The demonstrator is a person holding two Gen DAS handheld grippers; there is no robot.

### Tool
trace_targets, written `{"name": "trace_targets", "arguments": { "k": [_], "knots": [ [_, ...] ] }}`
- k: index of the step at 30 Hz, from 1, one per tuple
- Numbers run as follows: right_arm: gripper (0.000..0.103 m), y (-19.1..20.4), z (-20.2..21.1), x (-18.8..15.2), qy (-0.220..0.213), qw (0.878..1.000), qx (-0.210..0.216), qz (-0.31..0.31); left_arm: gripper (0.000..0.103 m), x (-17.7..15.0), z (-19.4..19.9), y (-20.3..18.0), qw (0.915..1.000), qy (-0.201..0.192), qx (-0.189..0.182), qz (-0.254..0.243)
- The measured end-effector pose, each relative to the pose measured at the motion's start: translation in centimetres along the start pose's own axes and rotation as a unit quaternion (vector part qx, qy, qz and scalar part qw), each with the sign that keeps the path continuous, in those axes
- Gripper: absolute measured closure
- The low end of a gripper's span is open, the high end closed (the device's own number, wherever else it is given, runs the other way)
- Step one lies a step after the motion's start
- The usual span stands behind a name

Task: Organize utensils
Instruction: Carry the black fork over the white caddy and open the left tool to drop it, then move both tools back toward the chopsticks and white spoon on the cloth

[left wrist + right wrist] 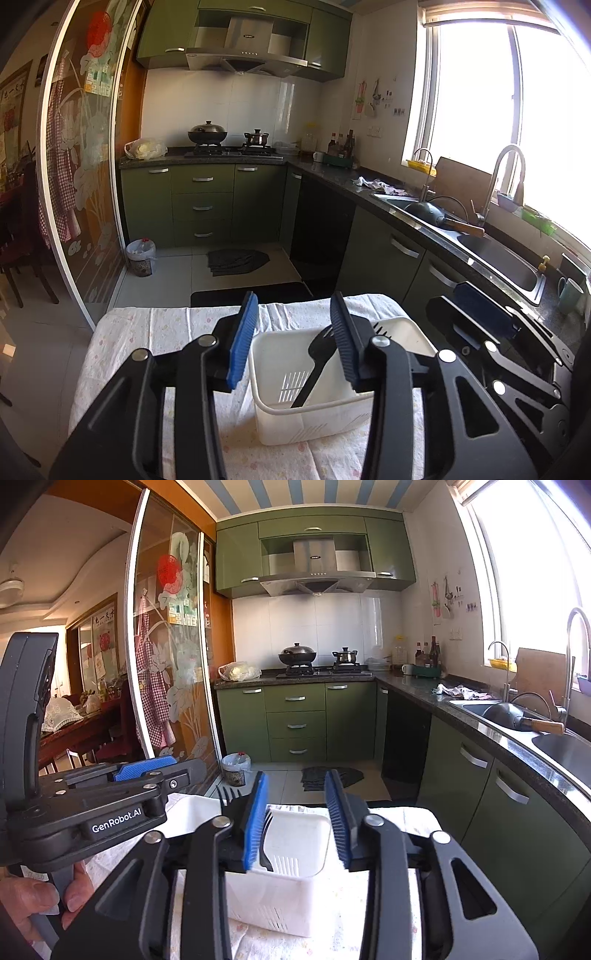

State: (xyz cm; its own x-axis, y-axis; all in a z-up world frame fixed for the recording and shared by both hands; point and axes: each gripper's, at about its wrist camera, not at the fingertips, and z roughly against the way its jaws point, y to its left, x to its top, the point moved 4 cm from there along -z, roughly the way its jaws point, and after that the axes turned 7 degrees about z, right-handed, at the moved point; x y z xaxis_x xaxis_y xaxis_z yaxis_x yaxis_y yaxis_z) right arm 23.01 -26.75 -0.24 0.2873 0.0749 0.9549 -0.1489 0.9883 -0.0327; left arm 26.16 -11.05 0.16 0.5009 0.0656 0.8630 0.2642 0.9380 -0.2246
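Both claws spread, left [295, 347] and right [301, 823], forks [317, 365] loose in basket [402, 326] mid-bench [147, 325]; lift straight up, don't snag tines.

My left gripper [291, 339] is matte black plastic: two angled linkage arms with triangular cut-outs, pinned by round silver rivets, each ending in a ribbed blue pad [242, 341]. My right gripper [301, 818] is built the same, with black links, silver pivot caps and bright blue ridged pads [255, 823]. Seen side-on from the right wrist view, the left unit's black body carries white "GenRobot.AI" lettering and small screws, above a tall dark handle.
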Motion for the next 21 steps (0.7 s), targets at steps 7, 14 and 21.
{"name": "trace_targets", "arguments": {
  "k": [7,14,21],
  "knots": [
    [0.038,-0.1,4.4,0.7,-0.020,1.000,-0.007,-0.003,0.025,0.7,3.7,0.2,0.9994,-0.034,0.000,0.005],
    [0.031,-1.3,10.3,-1.1,0.071,0.997,-0.022,-0.011,0.011,0.4,10.2,1.0,0.9997,-0.013,0.020,0.010],
    [0.026,-2.4,12.5,-8.7,0.288,0.953,0.079,-0.054,0.006,-8.0,11.1,2.7,0.9762,0.212,0.029,0.032]
  ]
}}
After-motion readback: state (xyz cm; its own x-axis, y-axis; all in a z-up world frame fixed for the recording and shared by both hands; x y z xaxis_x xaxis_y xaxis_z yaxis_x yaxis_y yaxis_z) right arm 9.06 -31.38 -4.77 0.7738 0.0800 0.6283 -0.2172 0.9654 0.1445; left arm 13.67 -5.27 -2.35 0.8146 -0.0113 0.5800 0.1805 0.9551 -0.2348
